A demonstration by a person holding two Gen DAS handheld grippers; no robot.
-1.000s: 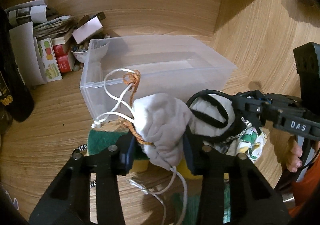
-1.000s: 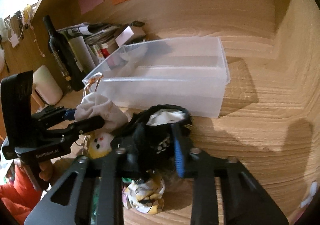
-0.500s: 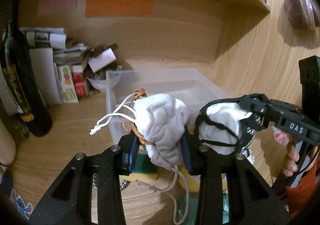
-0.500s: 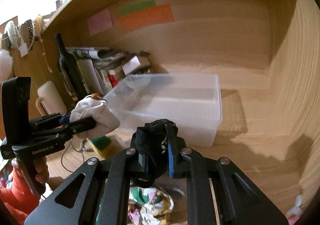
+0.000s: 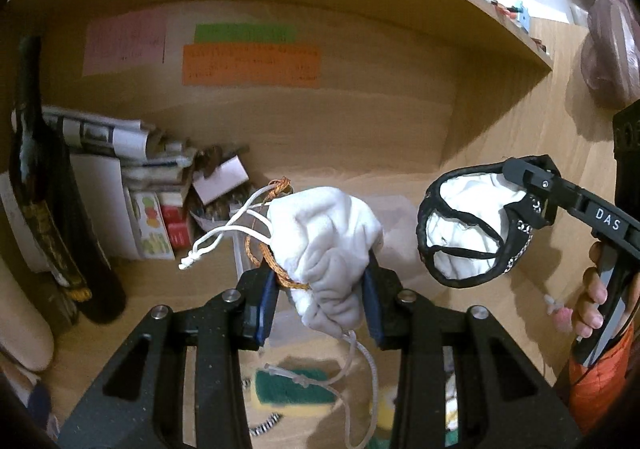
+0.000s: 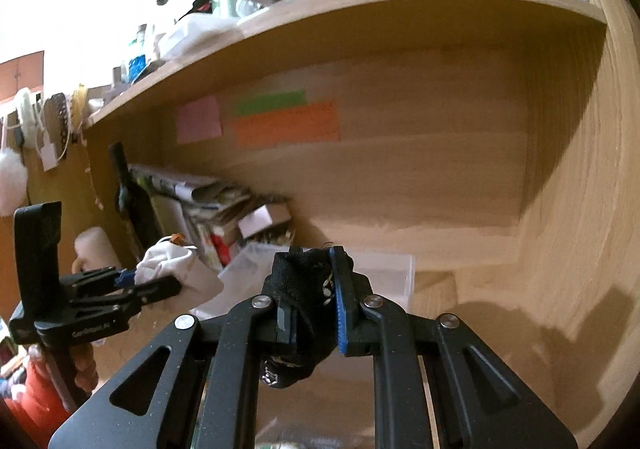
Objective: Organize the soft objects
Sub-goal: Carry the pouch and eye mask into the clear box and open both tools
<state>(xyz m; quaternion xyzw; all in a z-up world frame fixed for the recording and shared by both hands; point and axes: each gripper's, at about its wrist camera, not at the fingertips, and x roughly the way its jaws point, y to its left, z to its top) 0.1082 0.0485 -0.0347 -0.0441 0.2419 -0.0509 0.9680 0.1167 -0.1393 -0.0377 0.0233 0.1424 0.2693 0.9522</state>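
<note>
My left gripper [image 5: 320,301] has its jaws clamped on a white drawstring pouch [image 5: 326,245], which bulges up between the blue pads at the centre of the left wrist view. White cords [image 5: 224,233] and an orange braided cord [image 5: 264,253] trail off the pouch toward nine o'clock, and another white cord [image 5: 366,373] hangs down toward six o'clock. The pouch is held in the air, clear of the worktop [image 5: 168,289].

My right gripper [image 6: 310,313] has its jaws pinched almost together on a black-edged fabric piece [image 6: 304,289]. From the left wrist view the same piece [image 5: 468,225] shows at three o'clock, hanging open from the jaws: a black rim around a white lining, also off the worktop and just beside the pouch without touching it. A hand [image 5: 596,293] grips the right gripper's handle at the right edge.

Behind and below both pieces sits a clear plastic bin [image 6: 384,273] on the worktop, at the middle of the right wrist view. A green and yellow sponge [image 5: 296,389] lies on the worktop at six o'clock in the left wrist view, blurred. At nine o'clock stand a dark bottle [image 5: 44,209] and a heap of papers and small boxes [image 5: 152,185]. On the back panel at twelve o'clock are pink [image 5: 124,41], green [image 5: 244,33] and orange paper notes [image 5: 252,65], under a cluttered shelf [image 6: 360,5].
</note>
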